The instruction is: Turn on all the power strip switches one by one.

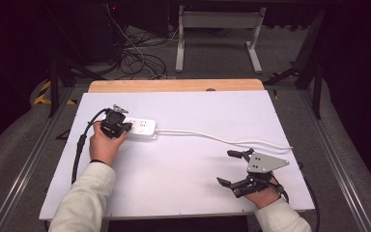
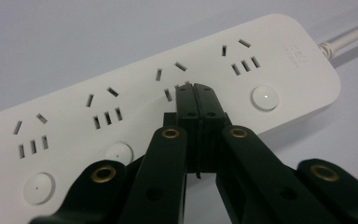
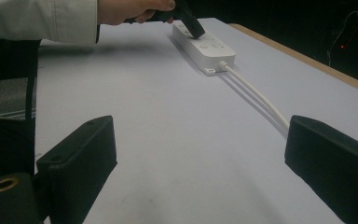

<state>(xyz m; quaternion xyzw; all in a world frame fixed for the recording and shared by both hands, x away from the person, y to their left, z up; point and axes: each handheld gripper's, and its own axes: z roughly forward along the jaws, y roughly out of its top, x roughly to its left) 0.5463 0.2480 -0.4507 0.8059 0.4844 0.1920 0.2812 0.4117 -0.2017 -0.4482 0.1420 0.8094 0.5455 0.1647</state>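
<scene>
A white power strip [image 1: 142, 128] lies at the table's left, and its white cable [image 1: 222, 140] runs off to the right. My left gripper [image 1: 124, 127] is shut, its tips down on the strip's top. In the left gripper view the closed left gripper [image 2: 196, 89] rests by the third socket of the power strip [image 2: 279, 42]; round buttons [image 2: 265, 97] show on either side of it. My right gripper [image 1: 224, 167] stands wide open and empty near the front right. From the right gripper [image 3: 205, 163] I see the power strip [image 3: 212, 49] and cable [image 3: 256, 95] farther off.
The white table board [image 1: 183, 193] has a wooden strip [image 1: 174, 85] along its far edge. Beyond it are floor cables [image 1: 135, 58] and a grey table frame [image 1: 217, 29]. A sleeve [image 3: 37, 18] crosses the top left of the right gripper view.
</scene>
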